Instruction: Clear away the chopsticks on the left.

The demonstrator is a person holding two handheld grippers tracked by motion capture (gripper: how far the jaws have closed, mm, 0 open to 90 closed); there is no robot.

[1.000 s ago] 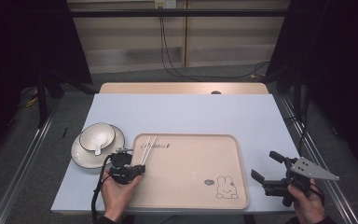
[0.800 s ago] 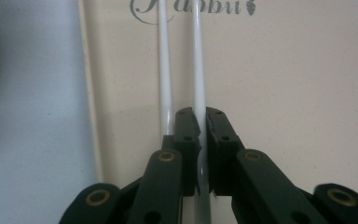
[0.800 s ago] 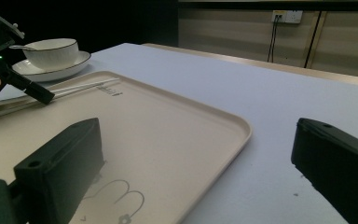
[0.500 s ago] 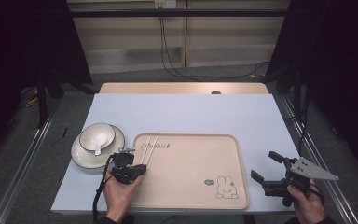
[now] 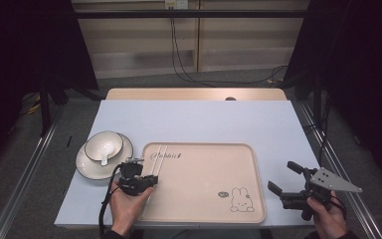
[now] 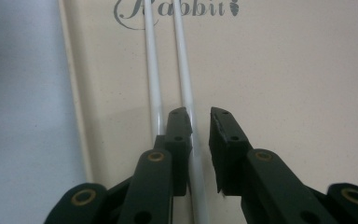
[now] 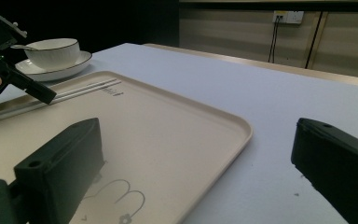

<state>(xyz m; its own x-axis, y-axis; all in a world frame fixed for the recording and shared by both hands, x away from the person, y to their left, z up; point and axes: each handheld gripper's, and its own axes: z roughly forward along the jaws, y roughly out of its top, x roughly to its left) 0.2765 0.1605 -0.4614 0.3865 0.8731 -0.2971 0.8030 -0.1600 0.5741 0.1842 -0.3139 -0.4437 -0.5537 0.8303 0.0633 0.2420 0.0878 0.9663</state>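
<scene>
Compared with a second earlier, the left gripper [image 5: 150, 179] had edged slightly right, at lower left of the high view; its jaws, parted narrowly, straddled one of two white chopsticks [image 6: 186, 93] on the beige rabbit-printed plastic tray [image 5: 248, 154]. The right gripper [image 5: 286, 184] stayed wide open at lower right.

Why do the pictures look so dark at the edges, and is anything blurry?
High view: light falls on the table, surroundings dark. Left gripper view: the chopsticks are sharp, the near jaws soft. Right gripper view: close jaws blurred, the bowl clearer.
</scene>
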